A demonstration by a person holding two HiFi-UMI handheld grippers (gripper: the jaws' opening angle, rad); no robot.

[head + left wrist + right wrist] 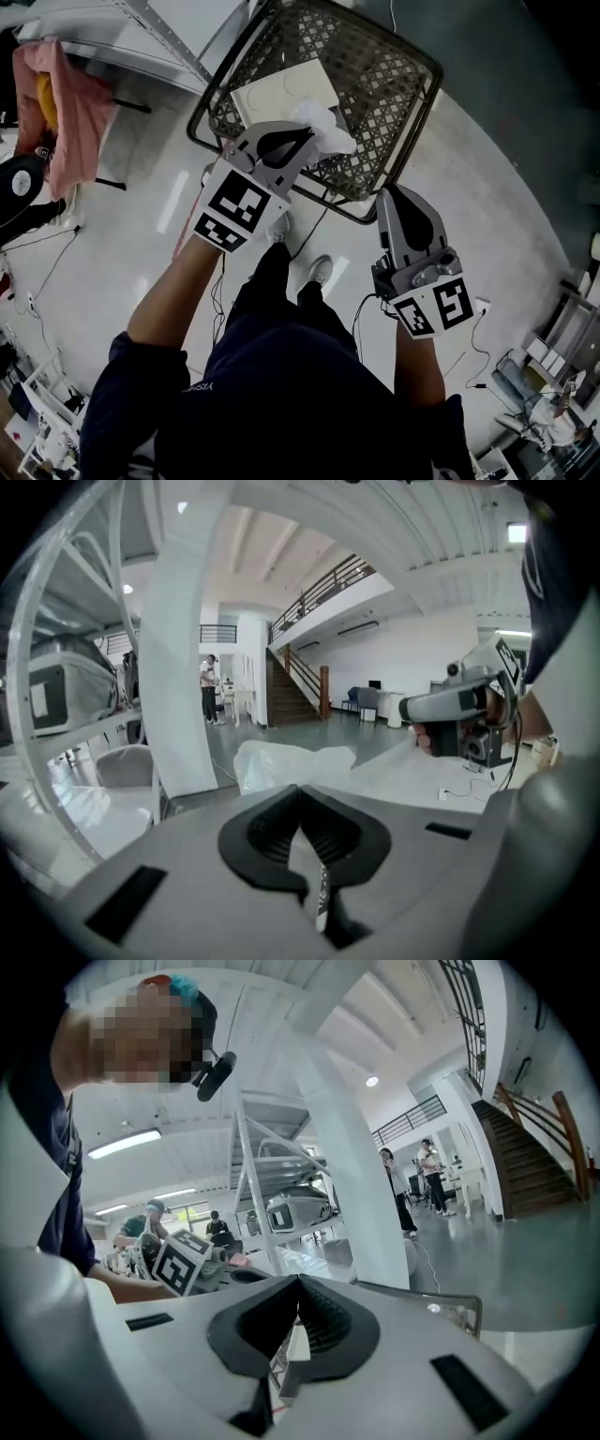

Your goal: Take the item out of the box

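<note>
A black wire basket (412, 141) stands on the floor in front of me, with a flat white box-like item (281, 94) lying in it. Over its near rim my left gripper (298, 134) is shut on the edge of a crumpled white plastic bag (326, 127). In the left gripper view the bag (291, 761) bulges just beyond the closed tips (300, 789). To the right, my right gripper (392, 192) hangs outside the basket's near edge. In its own view the right gripper (300, 1281) is shut with nothing in it, and the basket rim (450, 1302) shows beyond.
A metal shelving rack (141, 37) stands at the upper left, with a pink cloth (75, 112) hanging beside it. Cables trail over the pale floor near my feet (319, 272). A white pillar (183, 667) rises close on the left, and people stand far off.
</note>
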